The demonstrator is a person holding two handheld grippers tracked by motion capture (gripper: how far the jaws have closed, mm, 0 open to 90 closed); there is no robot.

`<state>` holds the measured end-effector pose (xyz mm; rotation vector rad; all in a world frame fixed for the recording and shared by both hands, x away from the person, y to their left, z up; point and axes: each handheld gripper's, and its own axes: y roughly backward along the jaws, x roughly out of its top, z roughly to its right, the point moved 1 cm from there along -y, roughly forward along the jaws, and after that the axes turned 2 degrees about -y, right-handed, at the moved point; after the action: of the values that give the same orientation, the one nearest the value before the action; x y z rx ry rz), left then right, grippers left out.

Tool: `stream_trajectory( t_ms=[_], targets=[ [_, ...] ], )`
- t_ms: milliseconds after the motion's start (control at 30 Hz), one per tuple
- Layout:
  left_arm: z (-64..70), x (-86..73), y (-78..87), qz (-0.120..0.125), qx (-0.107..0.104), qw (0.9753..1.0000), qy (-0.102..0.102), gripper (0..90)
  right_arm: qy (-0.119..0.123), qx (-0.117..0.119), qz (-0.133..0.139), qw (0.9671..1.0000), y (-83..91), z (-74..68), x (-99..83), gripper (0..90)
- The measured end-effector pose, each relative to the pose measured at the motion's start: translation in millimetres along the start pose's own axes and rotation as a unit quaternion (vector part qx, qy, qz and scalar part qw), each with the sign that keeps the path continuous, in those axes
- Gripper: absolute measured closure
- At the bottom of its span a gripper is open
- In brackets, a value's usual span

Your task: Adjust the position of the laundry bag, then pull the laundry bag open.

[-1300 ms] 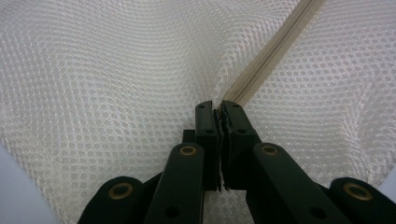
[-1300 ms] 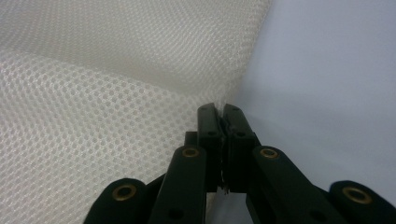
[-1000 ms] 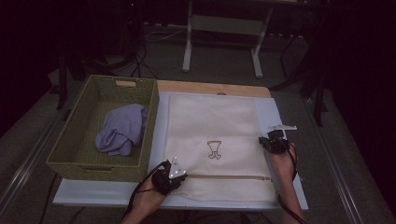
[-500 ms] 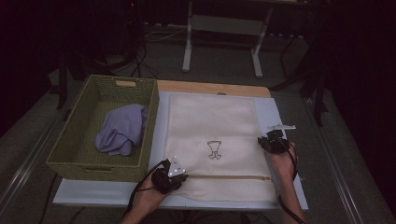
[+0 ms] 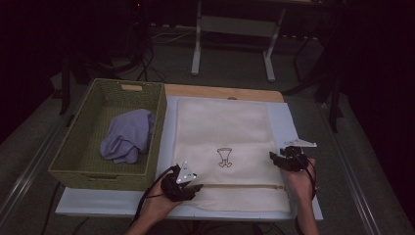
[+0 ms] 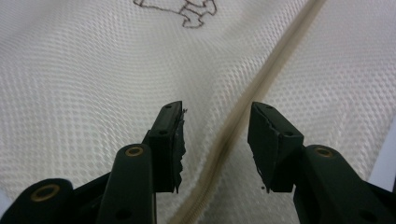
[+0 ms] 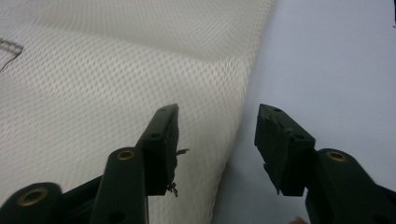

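One cream mesh laundry bag lies flat on the white table, zipper near the person's edge. It looks light, limp, likely slippery (pinch an edge or the zipper seam). Left gripper straddles the zipper, jaws apart; right gripper gapes over the bag's side edge. One wicker basket, one lilac cloth inside.

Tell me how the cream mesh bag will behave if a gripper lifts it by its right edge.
The mesh bag will probably be floppy: it lies flat and thin, and its edge curves softly between the right gripper's open jaws. It looks light, being open netting. The zipper is likely the stiffest part, so the bag may fold or sag along it.
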<state>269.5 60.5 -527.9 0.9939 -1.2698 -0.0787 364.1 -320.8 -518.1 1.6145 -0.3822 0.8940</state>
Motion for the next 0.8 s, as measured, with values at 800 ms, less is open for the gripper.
stream_trajectory(
  t_ms=[800],
  targets=[
    [1.7,38.0,-11.0,0.016,-0.039,0.9989,-0.022,53.0,-0.001,0.03,0.001,0.9995,36.8,5.0,-25.6,40.2]
  ],
)
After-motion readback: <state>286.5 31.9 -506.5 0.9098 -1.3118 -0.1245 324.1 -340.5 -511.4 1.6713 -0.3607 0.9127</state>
